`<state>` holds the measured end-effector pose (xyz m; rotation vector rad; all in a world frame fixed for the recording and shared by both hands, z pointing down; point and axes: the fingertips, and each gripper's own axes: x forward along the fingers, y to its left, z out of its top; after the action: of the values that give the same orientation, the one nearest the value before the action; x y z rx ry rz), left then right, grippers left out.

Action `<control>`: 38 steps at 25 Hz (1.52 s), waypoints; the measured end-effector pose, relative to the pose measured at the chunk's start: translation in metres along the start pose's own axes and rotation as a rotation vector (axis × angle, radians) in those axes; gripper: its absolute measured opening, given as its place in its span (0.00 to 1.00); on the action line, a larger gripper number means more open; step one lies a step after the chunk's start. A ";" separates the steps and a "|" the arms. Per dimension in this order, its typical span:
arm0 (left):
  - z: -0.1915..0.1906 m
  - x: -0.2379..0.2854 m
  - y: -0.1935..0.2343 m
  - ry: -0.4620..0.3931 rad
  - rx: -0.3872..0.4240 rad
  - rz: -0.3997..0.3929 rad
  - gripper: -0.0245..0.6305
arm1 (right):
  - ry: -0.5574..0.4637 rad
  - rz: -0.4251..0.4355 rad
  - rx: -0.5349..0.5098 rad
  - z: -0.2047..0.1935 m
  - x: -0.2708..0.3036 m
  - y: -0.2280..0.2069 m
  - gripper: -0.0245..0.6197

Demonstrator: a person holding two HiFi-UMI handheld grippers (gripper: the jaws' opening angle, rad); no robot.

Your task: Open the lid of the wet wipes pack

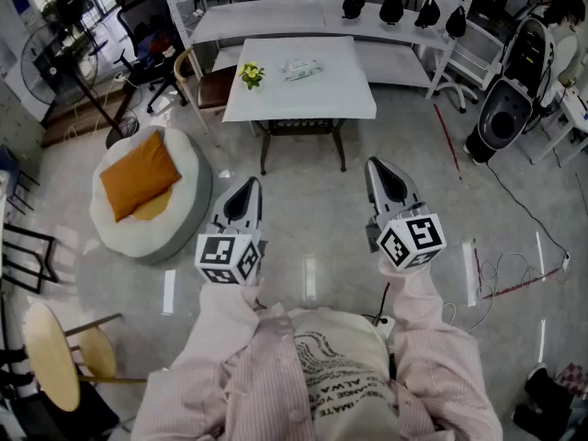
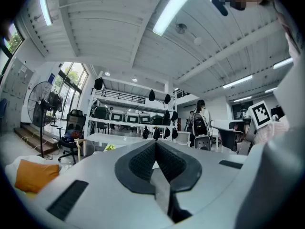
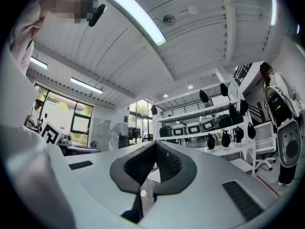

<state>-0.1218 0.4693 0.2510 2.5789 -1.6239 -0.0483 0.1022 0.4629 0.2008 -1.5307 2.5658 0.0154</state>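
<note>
Left gripper (image 1: 246, 196), right gripper (image 1: 387, 184): jaws together, empty.
Wet wipes pack (image 1: 301, 67): on white table (image 1: 342, 99), well apart from both grippers, near yellow plant (image 1: 249, 74).
Risk: light pack likely slides if lid pried unbraced.

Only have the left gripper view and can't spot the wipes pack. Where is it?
Observer: The head view shows the wipes pack lying flat on the white table, to the right of a small yellow-green plant.
Operator: Is the right side holding anything?
Observer: No. The right gripper view shows the right tongs shut with nothing between them.
Operator: Are we at the table?
Observer: Not yet. From above, the left tongs and the right tongs are both over the floor, short of the table's near edge.
</note>
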 end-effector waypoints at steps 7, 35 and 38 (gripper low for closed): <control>-0.004 0.014 -0.001 0.006 -0.010 0.007 0.04 | 0.020 0.012 0.049 -0.012 0.007 -0.013 0.04; -0.037 0.041 -0.031 0.056 -0.051 0.062 0.04 | 0.103 0.041 0.137 -0.056 0.008 -0.074 0.20; -0.041 0.050 -0.025 0.063 -0.059 0.064 0.04 | 0.109 0.044 0.131 -0.060 0.019 -0.076 0.20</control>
<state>-0.0746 0.4372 0.2905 2.4579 -1.6550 -0.0097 0.1525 0.4048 0.2629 -1.4653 2.6243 -0.2328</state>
